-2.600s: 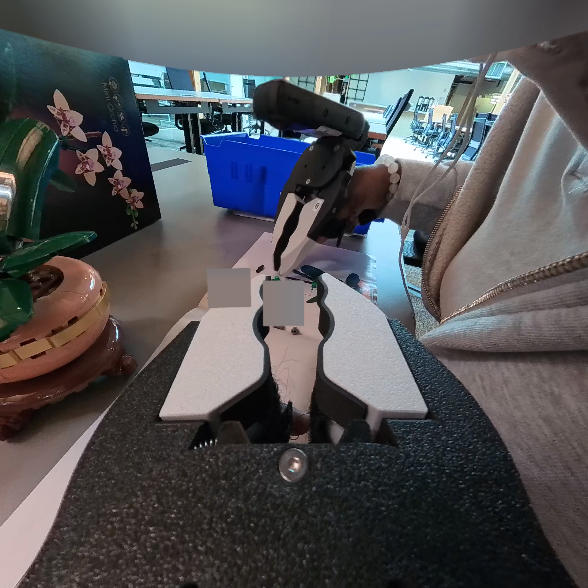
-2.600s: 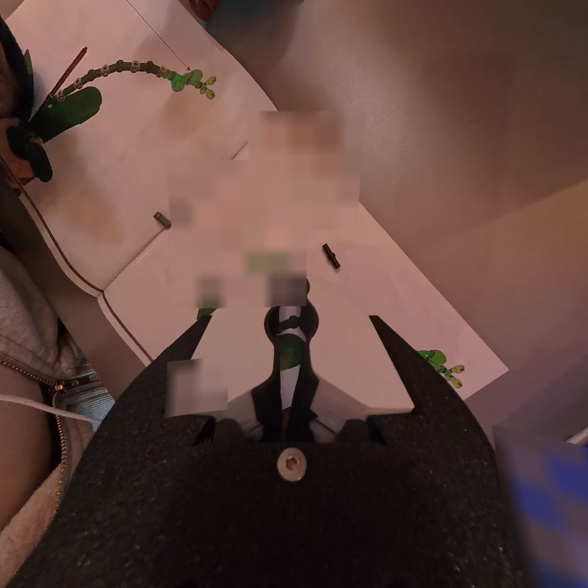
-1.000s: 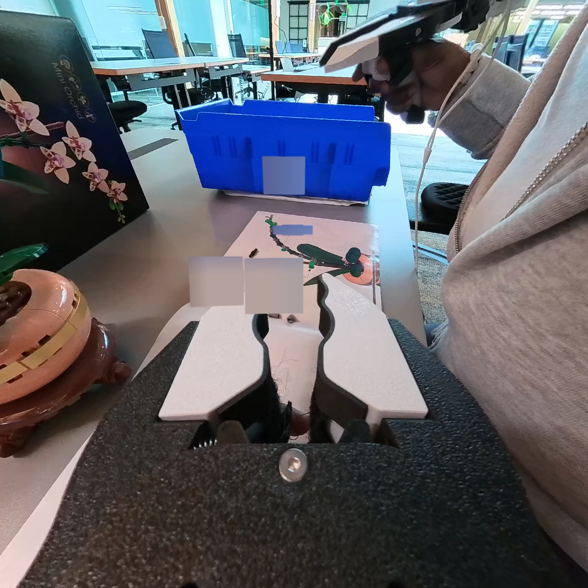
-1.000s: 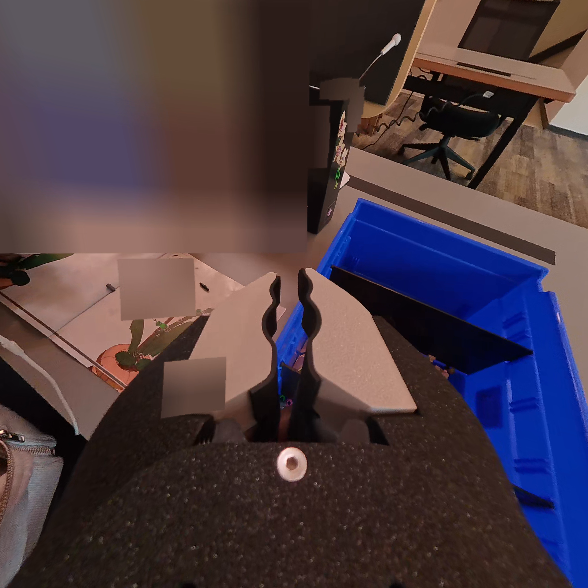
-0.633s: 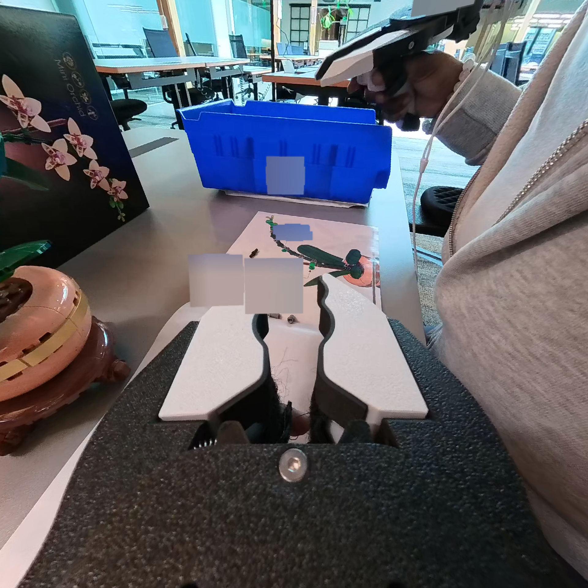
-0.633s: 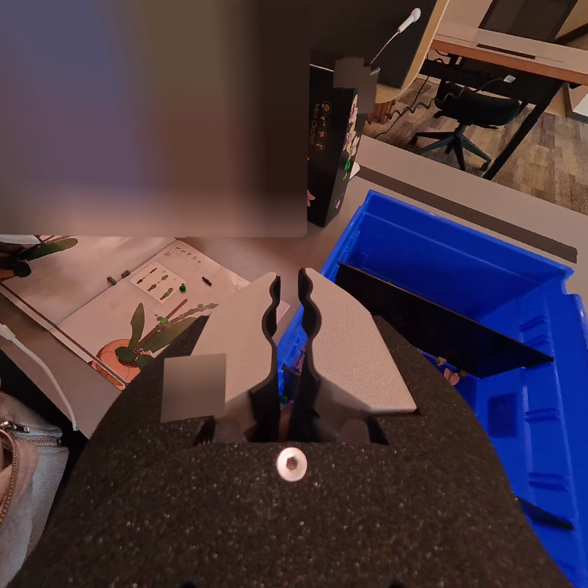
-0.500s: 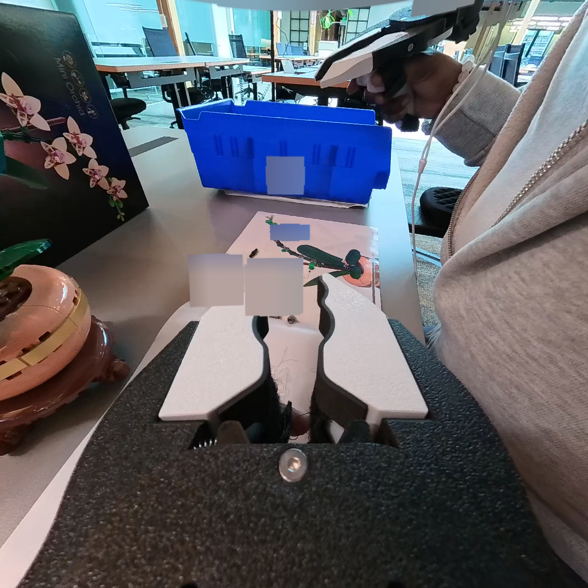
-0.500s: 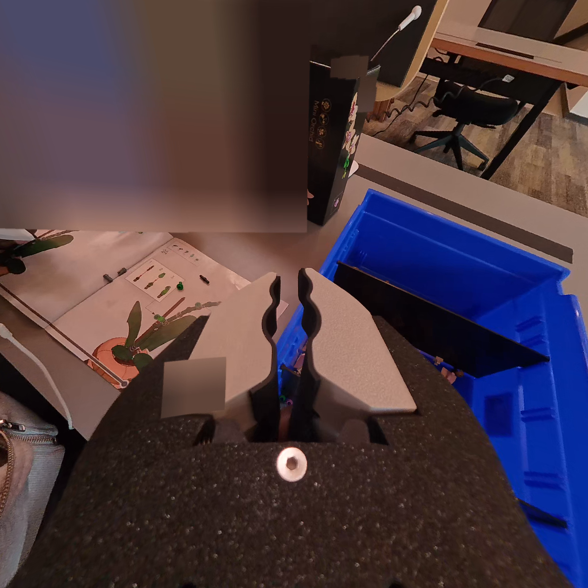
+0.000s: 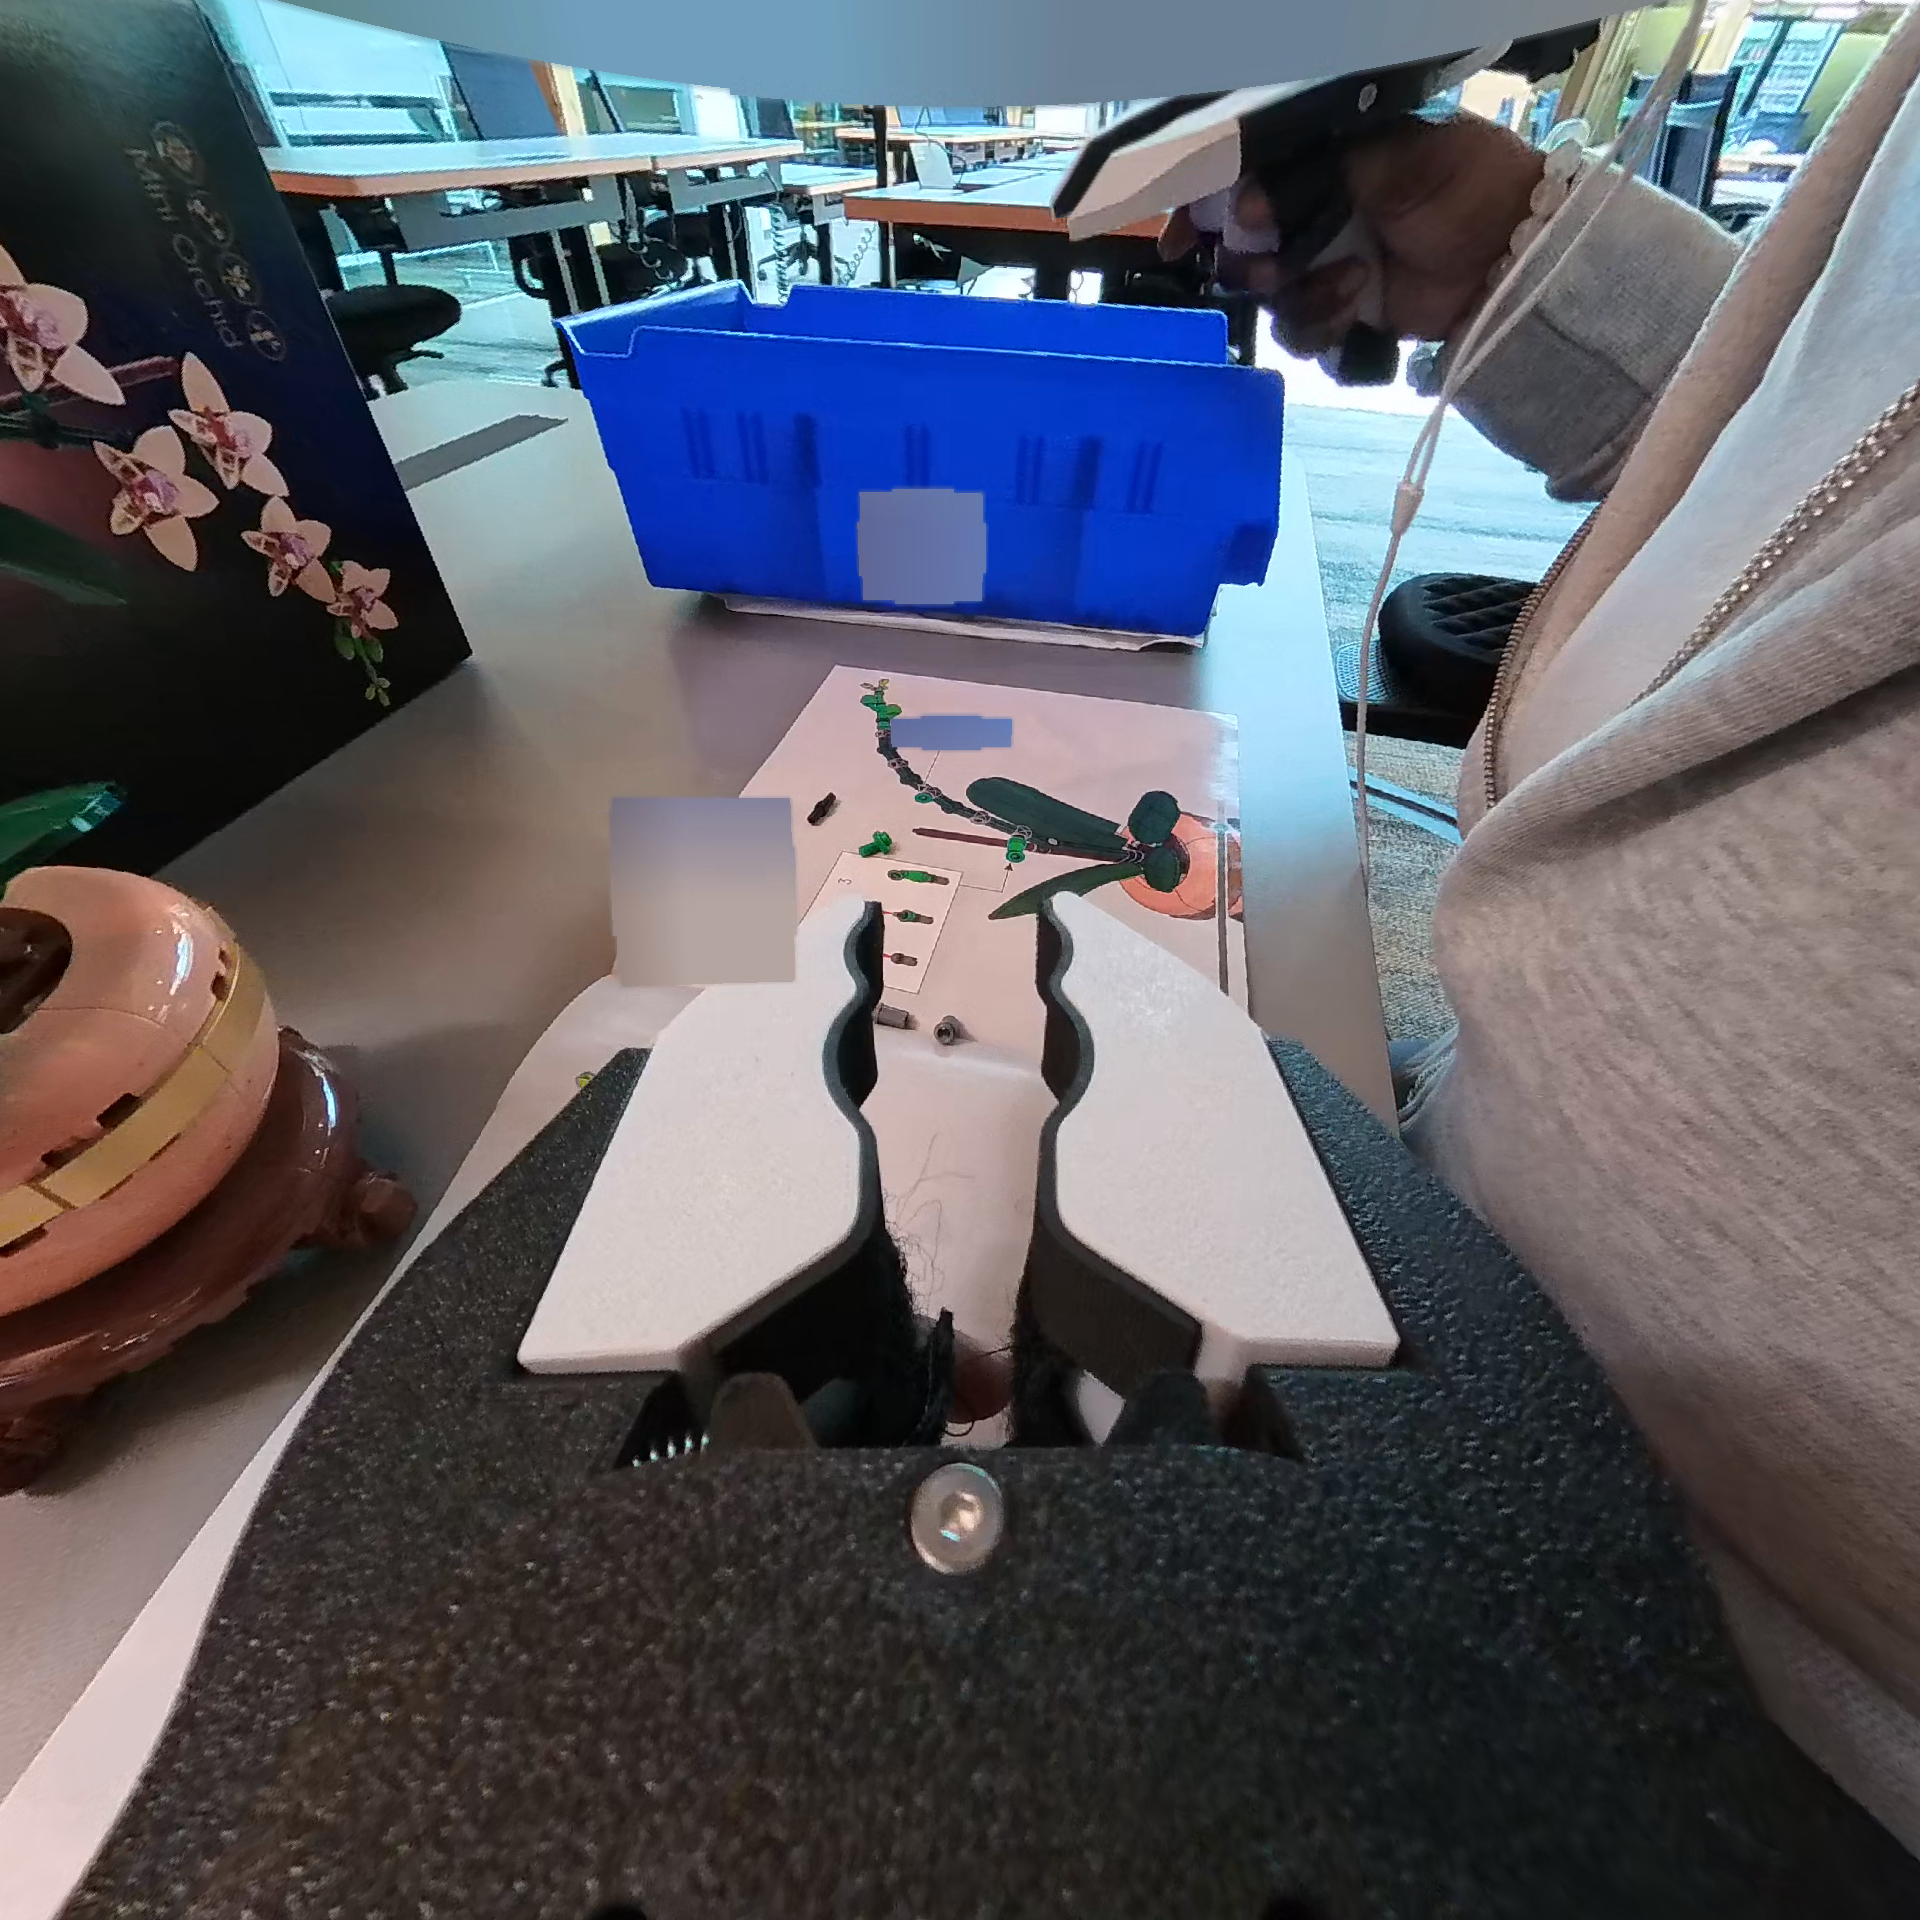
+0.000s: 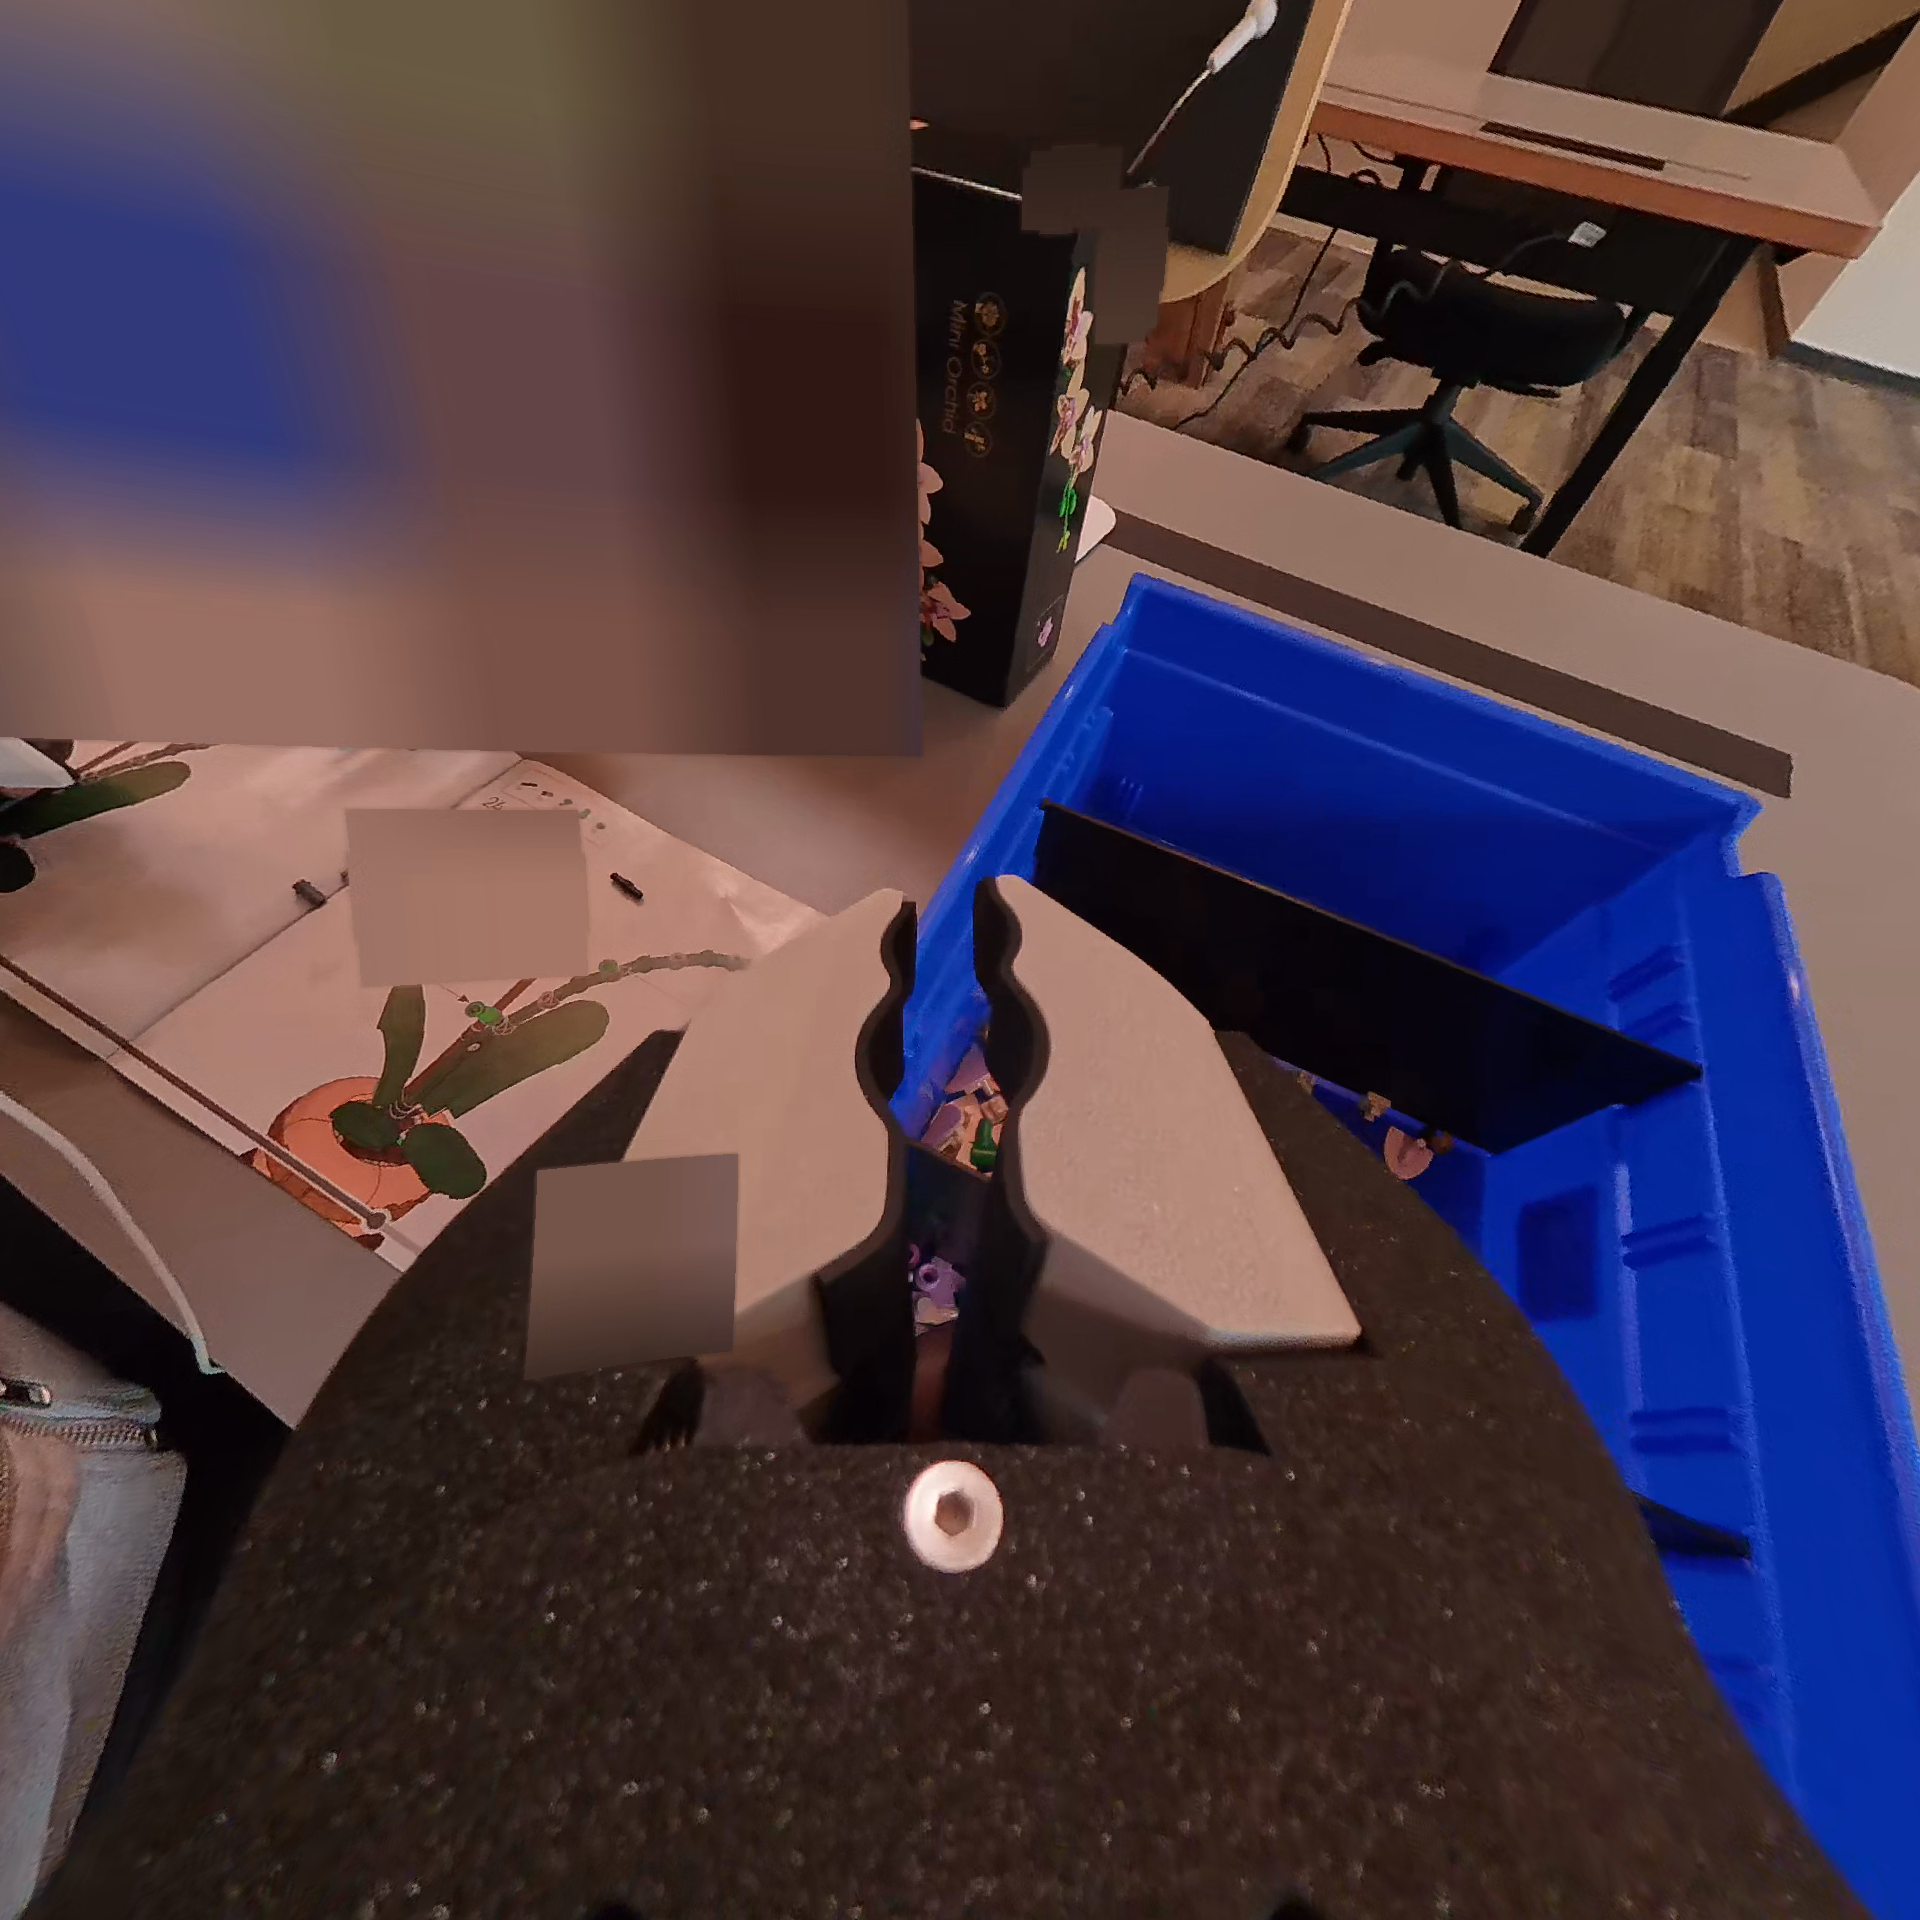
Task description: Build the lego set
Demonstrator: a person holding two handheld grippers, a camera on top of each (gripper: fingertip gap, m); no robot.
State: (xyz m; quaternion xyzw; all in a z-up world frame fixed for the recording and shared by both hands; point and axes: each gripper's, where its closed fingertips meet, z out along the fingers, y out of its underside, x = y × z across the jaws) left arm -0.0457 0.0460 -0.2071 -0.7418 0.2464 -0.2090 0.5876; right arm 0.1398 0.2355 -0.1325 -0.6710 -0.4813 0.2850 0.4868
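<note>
My left gripper [image 9: 956,930] is open and empty, low over an open instruction booklet [image 9: 1101,769] on the grey table. Two small grey pieces [image 9: 948,1031] lie on the page just under its fingertips. A small green piece [image 9: 876,844] and a black pin [image 9: 821,807] lie farther along the page. My right gripper [image 10: 943,914] hangs over the near rim of a blue bin [image 10: 1351,675]. Its fingers stand a narrow gap apart with nothing between them. It also shows in the left wrist view [image 9: 1153,182], above the bin [image 9: 935,416]. Several small pieces [image 10: 966,1112] lie in the bin below it.
A black divider [image 10: 1351,987] crosses the bin. A dark box with orchid pictures [image 9: 156,468] stands at the left. A pink and brown brick-built pot [image 9: 125,1091] sits beside my left gripper. The person's grey sleeve and body [image 9: 1662,935] fill the right. Spacing between my two grippers at the tips: around 30 cm.
My right gripper has lifted off the booklet and moved over the blue bin, with its fingers still a narrow gap apart. My left gripper has stayed open in the same place.
</note>
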